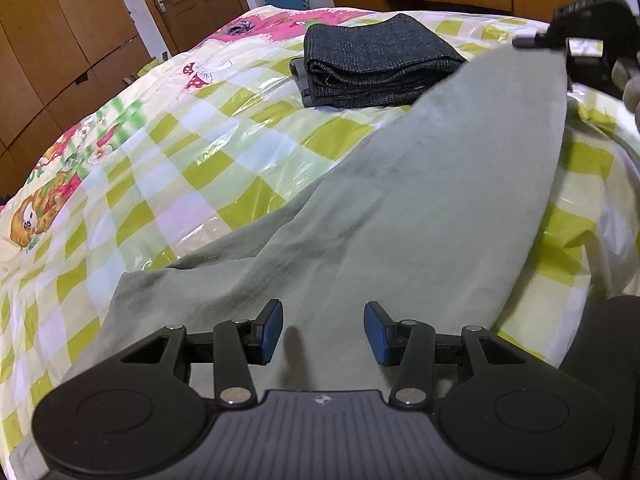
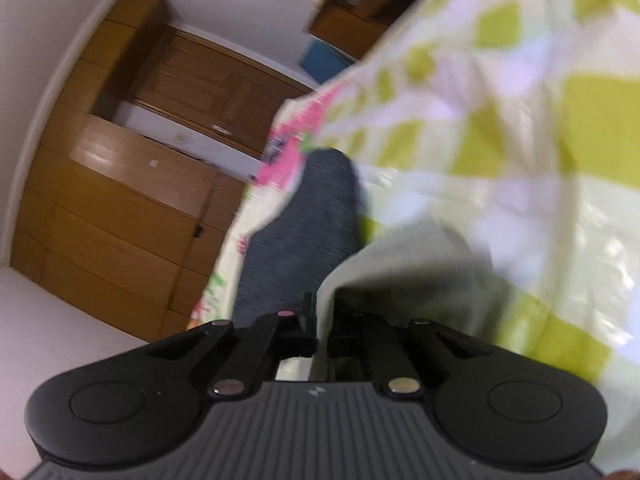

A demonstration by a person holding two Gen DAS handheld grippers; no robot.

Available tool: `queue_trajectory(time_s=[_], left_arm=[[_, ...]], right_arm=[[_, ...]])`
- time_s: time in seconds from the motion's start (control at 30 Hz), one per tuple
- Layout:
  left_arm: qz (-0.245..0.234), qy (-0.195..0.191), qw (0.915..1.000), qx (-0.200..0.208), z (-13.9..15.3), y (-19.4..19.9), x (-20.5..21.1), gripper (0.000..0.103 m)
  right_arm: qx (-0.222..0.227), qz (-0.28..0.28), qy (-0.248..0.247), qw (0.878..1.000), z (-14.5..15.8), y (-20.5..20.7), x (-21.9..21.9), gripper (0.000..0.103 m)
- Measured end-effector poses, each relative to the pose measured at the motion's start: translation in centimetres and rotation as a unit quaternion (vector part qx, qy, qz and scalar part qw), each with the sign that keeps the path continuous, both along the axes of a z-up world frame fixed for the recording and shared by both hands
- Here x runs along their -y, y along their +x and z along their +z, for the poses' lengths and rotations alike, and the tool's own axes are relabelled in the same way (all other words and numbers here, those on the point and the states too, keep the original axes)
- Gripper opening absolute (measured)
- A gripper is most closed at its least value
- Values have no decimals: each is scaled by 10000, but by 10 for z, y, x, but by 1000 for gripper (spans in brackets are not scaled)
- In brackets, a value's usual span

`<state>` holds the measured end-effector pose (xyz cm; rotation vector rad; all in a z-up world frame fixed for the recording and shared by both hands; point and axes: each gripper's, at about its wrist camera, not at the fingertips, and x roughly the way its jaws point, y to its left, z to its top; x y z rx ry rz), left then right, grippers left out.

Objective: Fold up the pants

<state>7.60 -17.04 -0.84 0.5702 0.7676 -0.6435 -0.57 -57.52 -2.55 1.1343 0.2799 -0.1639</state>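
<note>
The green pants [image 1: 420, 200] lie on the bed [image 1: 168, 152], long axis running from the near edge toward the headboard, past the folded dark pants [image 1: 376, 68]. The right tool [image 2: 322, 320] is clenched on the far end's fabric, probably to carry it over for a fold. The left tool [image 1: 323, 332] hovers released over the near end.

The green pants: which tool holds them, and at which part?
The right tool is shut on the green pants at their far end; the left tool stands open, holding nothing.
</note>
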Motion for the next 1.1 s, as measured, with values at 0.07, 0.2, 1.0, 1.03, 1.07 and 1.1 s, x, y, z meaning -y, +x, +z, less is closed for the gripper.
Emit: queue_trajectory(time_s=[0.07,0.2,1.0,1.03,1.07,1.1], left_arm=[[3,6,10000,-6,-2,0,0,59],[-39,1,10000,29,-1,-4,-1,59],[263,-296,9983,424,0,49,-26,63],[54,-164,9985,515,1,51,-24,63],[-140,-56,9983,556,1,53,-22,63],[-304,29,9981,540,0,57,-18,63]], right_arm=[[-24,-8,-238,9997,5,3,-3,6],[-601,24,-34,9982,-22,14,2,11],[-1161,-297,-824,9894,12,-12,-7,6],[-1175,-268,-839,9892,12,-11,-7,6],[-1203,-224,-878,9886,11,-10,-8,6],[-1241,-177,-924,9878,10,-8,-9,6]])
